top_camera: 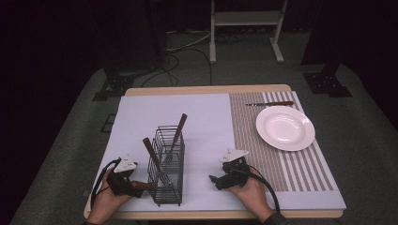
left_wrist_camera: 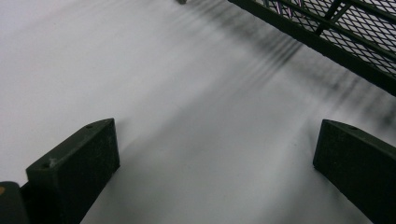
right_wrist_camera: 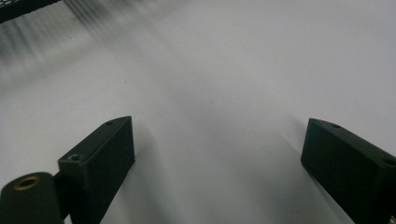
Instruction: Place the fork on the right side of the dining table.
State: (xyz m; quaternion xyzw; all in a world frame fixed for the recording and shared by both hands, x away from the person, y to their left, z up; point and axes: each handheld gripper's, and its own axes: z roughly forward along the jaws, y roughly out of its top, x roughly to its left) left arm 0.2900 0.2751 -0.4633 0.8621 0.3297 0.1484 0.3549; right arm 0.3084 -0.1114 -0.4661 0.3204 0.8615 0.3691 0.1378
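We see the white mat (top_camera: 155, 117), then the wire caddy (top_camera: 167, 171) between both grippers — its utensil heads lost behind mesh. Left gripper (left_wrist_camera: 215, 154) and right gripper (right_wrist_camera: 217, 149) gape wide, holding nothing.

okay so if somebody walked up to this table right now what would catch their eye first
Probably the black wire cutlery basket near the front edge of the table, with two wooden-handled utensils sticking up out of it at a slant. Next, the white plate on the striped placemat at the far right, with a knife lying just beyond it. The left gripper and right gripper flank the basket, both open and empty.
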